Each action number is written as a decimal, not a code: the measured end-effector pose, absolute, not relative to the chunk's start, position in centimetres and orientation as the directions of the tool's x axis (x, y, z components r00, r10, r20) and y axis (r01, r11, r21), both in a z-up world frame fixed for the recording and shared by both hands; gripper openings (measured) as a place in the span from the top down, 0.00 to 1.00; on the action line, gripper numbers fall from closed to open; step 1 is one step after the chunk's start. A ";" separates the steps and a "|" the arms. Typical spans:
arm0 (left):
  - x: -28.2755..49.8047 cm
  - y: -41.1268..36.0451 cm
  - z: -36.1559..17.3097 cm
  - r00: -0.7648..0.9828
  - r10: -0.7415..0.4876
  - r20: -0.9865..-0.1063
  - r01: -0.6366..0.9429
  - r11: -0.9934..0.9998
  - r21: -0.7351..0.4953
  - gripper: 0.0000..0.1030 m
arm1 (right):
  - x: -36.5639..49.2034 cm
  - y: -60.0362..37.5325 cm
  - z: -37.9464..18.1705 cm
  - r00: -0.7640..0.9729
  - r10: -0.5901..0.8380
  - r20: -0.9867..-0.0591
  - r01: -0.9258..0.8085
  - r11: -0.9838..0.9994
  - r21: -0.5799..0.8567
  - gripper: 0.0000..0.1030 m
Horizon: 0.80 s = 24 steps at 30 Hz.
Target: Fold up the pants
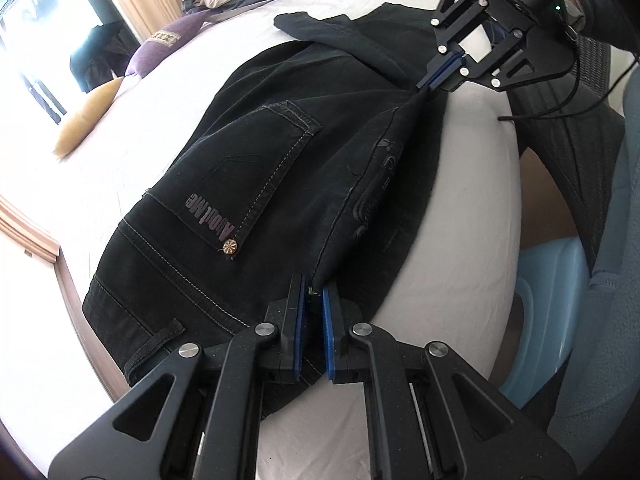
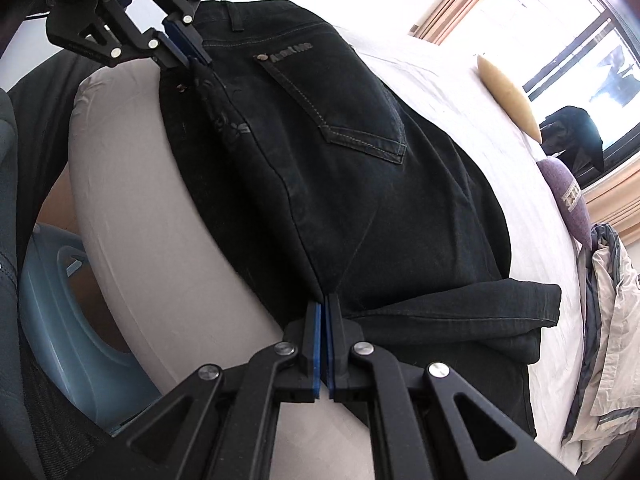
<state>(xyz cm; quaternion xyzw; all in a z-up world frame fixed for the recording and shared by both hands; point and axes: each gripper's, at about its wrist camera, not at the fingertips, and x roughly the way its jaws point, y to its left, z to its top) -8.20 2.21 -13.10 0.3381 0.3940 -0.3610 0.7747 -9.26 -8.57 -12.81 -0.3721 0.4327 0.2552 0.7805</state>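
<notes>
Left wrist view showed black jeans (image 1: 256, 184) spread across a bed (image 1: 460, 208) covered in a pale sheet, back pocket up, with their near edge lifted into a taut ridge between two grippers. The left gripper (image 1: 313, 304) had its blue pads nearly together, pinching a thin fold at the waistband end; a narrow gap remained between the pads, filled by fabric. The right gripper (image 1: 434, 76), farther along the same edge toward the legs, was pressed fully together on a small peak of denim. Right wrist view confirmed both holds: the right gripper (image 2: 322, 312) was clamped on the cloth near the seat, and the left gripper (image 2: 188, 54) gripped the waistband at the far end, close to a metal button (image 2: 182, 88). The legs appeared already doubled back, lying in a layered bundle (image 2: 480, 320) on the far side of the right gripper. The main risk, judging from how little cloth each claw held, was a slip: heavy denim could pull free from such shallow bites once the edge was carried over, dropping the fold crooked. Uneven travel of the two hands could also skew the crease, and the near edge lay close to the mattress side, where a released half might slide off toward the blue plastic stool (image 2: 60, 300) below.
</notes>
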 end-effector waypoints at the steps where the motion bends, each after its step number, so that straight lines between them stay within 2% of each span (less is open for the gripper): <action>1: -8.2 2.4 -13.0 0.425 -0.296 -0.856 0.830 0.506 0.237 0.94 | -9.6 -8.5 -12.9 0.495 0.073 -0.866 -0.720 0.592 -0.362 0.98; 21: -8.5 3.4 -13.5 0.407 -0.300 -0.863 0.836 0.503 0.220 0.93 | -12.1 -7.3 -14.8 0.484 0.035 -0.874 -0.732 0.563 -0.383 0.97; 24: -7.9 3.4 -14.5 0.406 -0.289 -0.867 0.830 0.514 0.217 0.89 | -11.7 -7.3 -15.4 0.479 0.029 -0.877 -0.730 0.569 -0.380 0.96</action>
